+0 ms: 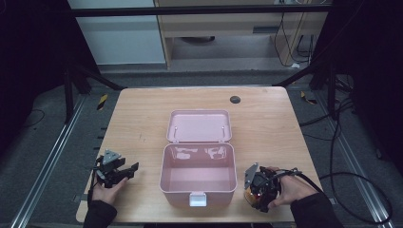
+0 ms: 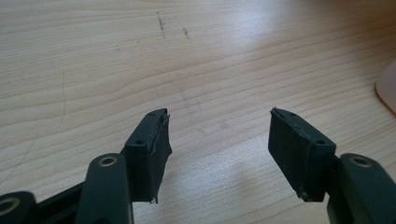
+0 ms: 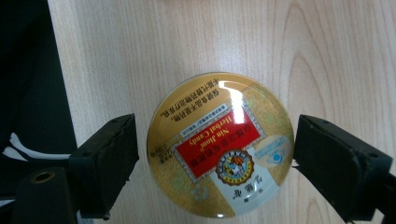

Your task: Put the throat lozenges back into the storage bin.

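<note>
The worktop [image 1: 142,123] is pale wood with fine grain, matt. The pink box [image 1: 198,175] looks like smooth plastic. The round tin [image 3: 220,144] is glossy, with a printed lid.

the round gold candy tin [image 3: 220,144] has words on its lid. they look upside down in the right gripper view. on the red patch in the middle you can read "nin jiom" and "herbal candy" in light letters. there are rows of chinese writing above the red patch and along the rim, too small to read. a little round picture badge sits under the red patch, and a white part at the bottom has more chinese signs on it. a pale blue patch at one side holds tiny writing that cannot be read.
</note>
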{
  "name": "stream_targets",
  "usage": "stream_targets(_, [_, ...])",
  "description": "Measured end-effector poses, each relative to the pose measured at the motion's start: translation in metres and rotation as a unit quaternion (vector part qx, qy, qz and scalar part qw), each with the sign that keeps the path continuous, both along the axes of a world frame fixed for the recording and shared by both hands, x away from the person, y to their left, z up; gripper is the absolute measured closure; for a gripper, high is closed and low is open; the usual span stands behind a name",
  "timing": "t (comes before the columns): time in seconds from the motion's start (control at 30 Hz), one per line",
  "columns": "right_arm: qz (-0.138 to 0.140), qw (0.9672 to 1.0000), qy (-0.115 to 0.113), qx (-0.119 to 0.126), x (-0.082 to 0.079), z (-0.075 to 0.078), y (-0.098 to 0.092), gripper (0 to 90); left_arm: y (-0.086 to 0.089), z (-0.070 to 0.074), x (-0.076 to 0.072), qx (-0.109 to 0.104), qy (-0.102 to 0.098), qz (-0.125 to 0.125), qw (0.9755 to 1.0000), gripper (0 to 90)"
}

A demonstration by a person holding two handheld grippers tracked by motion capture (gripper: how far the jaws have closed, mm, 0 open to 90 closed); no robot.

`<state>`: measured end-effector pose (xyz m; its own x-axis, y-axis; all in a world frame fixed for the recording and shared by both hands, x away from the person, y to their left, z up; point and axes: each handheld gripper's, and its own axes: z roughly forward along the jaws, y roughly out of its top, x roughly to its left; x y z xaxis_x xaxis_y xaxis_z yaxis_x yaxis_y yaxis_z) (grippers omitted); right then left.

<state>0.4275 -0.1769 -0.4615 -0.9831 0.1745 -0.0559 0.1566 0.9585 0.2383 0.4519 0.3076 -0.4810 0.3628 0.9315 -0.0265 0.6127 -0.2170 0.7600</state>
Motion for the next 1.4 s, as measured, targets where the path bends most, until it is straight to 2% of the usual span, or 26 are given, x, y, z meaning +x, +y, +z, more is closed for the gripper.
stream_targets(0.47, [0.007,0.9998,0.003,-0.018,0.003,-0.010,0.005,19.6,0.000,0.000,0.000,0.000,0.001,0.000,1.0000,37.9])
stream_targets(0.9, [0.004,0.9998,0.011,-0.018,0.005,-0.009,0.005,20.6,0.000,0.000,0.000,0.000,0.000,0.001,1.0000,38.0])
stream_targets(1.23, [-0.013,0.9999,0.002,0.008,0.002,0.010,-0.007,20.7,0.000,0.000,0.000,0.001,0.001,0.000,1.0000,38.0])
stream_targets(1.4, [-0.021,0.9997,-0.005,0.014,0.003,0.025,-0.010,20.7,0.000,0.000,0.000,0.001,0.001,0.000,1.0000,38.0])
